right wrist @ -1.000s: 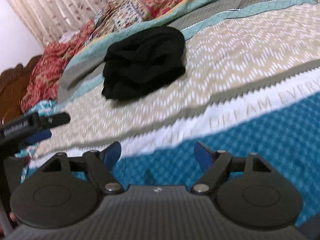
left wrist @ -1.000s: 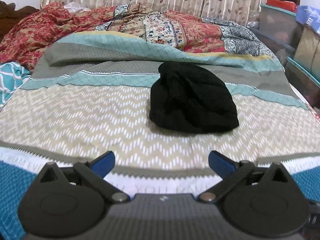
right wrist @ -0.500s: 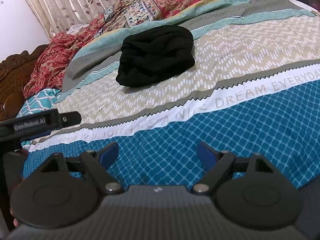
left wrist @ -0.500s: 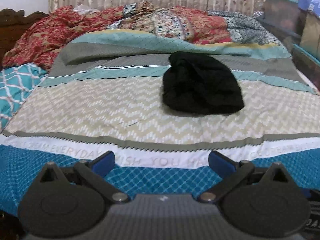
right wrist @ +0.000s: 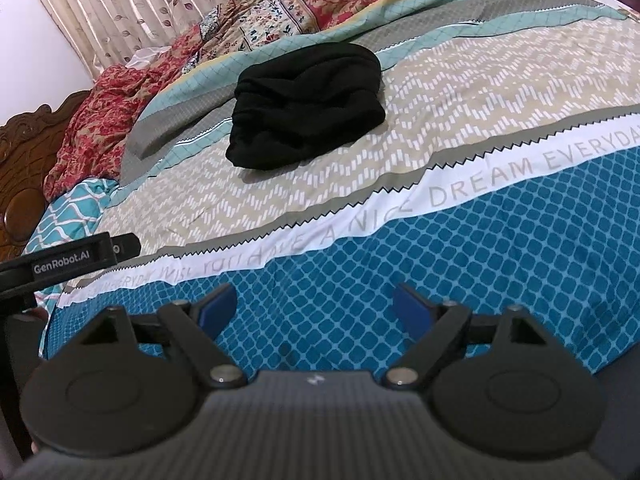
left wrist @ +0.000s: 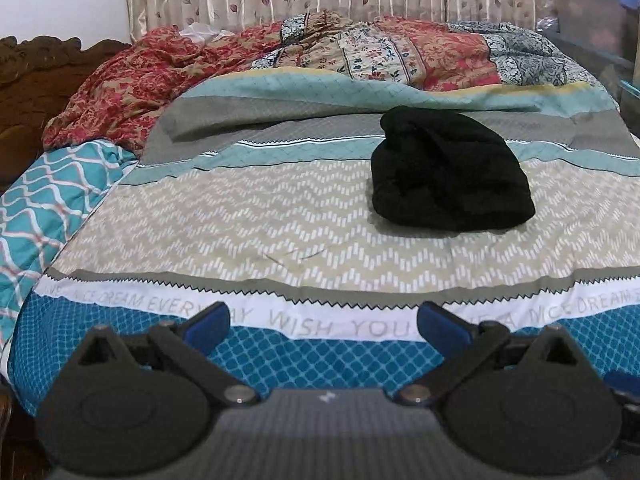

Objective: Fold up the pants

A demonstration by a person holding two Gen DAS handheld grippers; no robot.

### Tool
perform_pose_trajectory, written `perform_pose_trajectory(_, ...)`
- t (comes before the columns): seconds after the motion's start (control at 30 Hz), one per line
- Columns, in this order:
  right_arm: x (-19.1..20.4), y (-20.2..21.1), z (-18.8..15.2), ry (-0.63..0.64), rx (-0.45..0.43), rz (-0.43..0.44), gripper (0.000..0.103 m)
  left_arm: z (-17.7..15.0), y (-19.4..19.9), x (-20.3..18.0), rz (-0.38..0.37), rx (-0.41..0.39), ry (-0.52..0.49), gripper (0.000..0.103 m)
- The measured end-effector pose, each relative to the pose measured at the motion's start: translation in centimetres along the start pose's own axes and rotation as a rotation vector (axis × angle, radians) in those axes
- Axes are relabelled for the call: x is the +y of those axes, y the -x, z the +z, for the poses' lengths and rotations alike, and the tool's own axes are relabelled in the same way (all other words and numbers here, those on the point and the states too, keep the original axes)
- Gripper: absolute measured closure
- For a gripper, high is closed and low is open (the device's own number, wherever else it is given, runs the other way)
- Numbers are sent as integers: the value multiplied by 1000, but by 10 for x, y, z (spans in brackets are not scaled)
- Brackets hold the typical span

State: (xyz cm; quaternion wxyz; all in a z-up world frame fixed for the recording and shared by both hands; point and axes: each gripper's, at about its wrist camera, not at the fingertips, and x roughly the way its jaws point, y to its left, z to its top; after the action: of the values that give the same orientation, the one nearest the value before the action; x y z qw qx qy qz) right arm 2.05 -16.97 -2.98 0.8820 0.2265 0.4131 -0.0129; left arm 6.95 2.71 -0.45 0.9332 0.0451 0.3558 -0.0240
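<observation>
The black pants (left wrist: 450, 172) are lying in a compact bundle on the bed (left wrist: 248, 216), resting on the beige zigzag band of the bedspread and reaching back onto the teal and grey stripes. In the right wrist view the same bundle (right wrist: 306, 106) is showing soft rolls and creases, so it is being judged as bunched cloth, although whether it is loosely folded or merely heaped cannot be told.

The left claw (left wrist: 323, 322) is being held with its blue-tipped fingers spread wide and nothing between them, low over the blue lattice band at the near edge of the bed. The right claw (right wrist: 315, 308) is likewise being held spread apart and empty, over the same blue band, with the pants well apart from it up the bed. Part of the left tool's black body (right wrist: 68, 258) is being seen at the left edge of the right wrist view, so the two tools are being kept side by side.

Both claws are probably being kept agape because no grasp has been made yet and the cloth is out of reach. The red floral quilt (left wrist: 132, 80) is heaped by the headboard, away from the open spread, where room is being left for the garment to be laid flat.
</observation>
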Motion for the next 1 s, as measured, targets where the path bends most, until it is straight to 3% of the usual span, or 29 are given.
perform_pose_trajectory(1.0,-6,-7,-1,2,10,-31,14,-8,-15,-5,-3,68,-40,0)
